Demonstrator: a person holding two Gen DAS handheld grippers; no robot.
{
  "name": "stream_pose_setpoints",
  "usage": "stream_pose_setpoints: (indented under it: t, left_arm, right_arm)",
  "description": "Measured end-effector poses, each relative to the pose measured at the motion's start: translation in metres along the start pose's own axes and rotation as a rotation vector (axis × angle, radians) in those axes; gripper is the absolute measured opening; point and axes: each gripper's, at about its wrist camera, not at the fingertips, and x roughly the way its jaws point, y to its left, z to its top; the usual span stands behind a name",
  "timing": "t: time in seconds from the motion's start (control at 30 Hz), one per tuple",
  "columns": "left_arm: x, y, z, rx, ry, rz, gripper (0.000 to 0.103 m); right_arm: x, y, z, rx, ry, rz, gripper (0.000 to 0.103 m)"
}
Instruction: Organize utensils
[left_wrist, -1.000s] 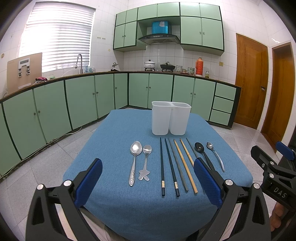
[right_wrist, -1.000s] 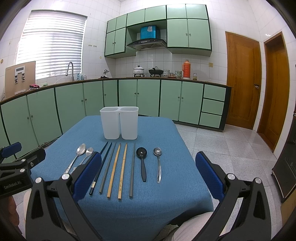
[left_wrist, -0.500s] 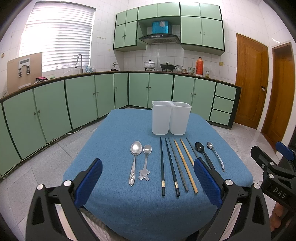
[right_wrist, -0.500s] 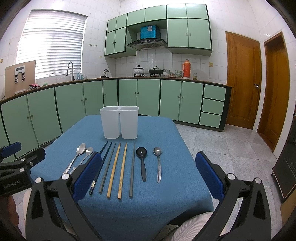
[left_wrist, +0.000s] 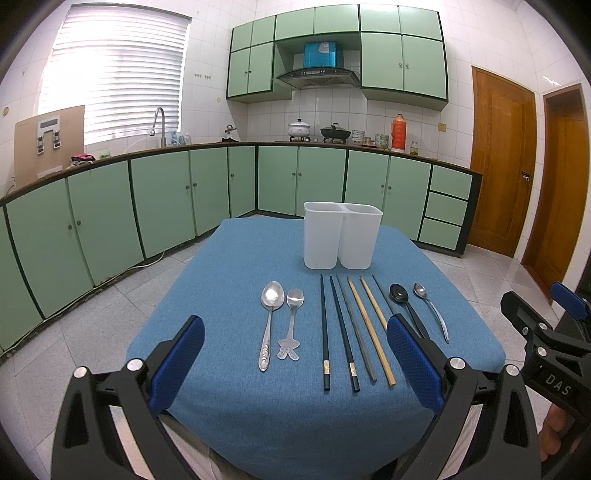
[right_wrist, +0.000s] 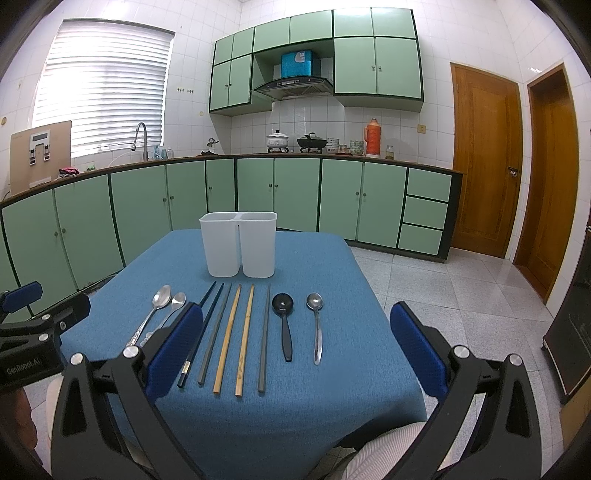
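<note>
A white two-compartment holder (left_wrist: 341, 240) (right_wrist: 240, 243) stands at the far middle of the blue table (left_wrist: 229, 266). In front of it lie, left to right, a large metal spoon (left_wrist: 269, 325), a small metal spoon (left_wrist: 292, 321), several chopsticks (left_wrist: 354, 328) (right_wrist: 236, 332), a black spoon (left_wrist: 406, 308) (right_wrist: 284, 325) and a slim metal spoon (left_wrist: 432, 314) (right_wrist: 316, 328). My left gripper (left_wrist: 295, 365) is open and empty at the near table edge. My right gripper (right_wrist: 291, 350) is open and empty, beside it on the right.
Green kitchen cabinets (left_wrist: 166, 195) and a counter run behind the table. Wooden doors (right_wrist: 484, 158) stand at the right. Tiled floor (right_wrist: 461, 280) surrounds the table. A person's lap shows below the near edge.
</note>
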Motion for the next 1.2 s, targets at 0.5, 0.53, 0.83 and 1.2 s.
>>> stream_pose_setpoints:
  t: [0.5,0.53,0.83,1.2]
  left_arm:
    - [0.0,0.0,0.0,0.001,-0.002,0.0,0.097]
    - [0.0,0.0,0.0,0.001,-0.001,0.0,0.097]
    - [0.007,0.006,0.001,-0.008,0.011,0.006,0.097]
    - [0.084,0.05,0.015,-0.044,0.111,0.091,0.097]
  right_arm:
    - [0.0,-0.001,0.0,0.0,-0.001,0.0,0.098]
    - [0.0,-0.002,0.0,0.0,0.0,0.0,0.098]
    - [0.005,-0.006,0.0,-0.002,0.007,-0.013,0.098]
    - [0.077,-0.025,0.005,0.001,0.081,-0.078,0.098]
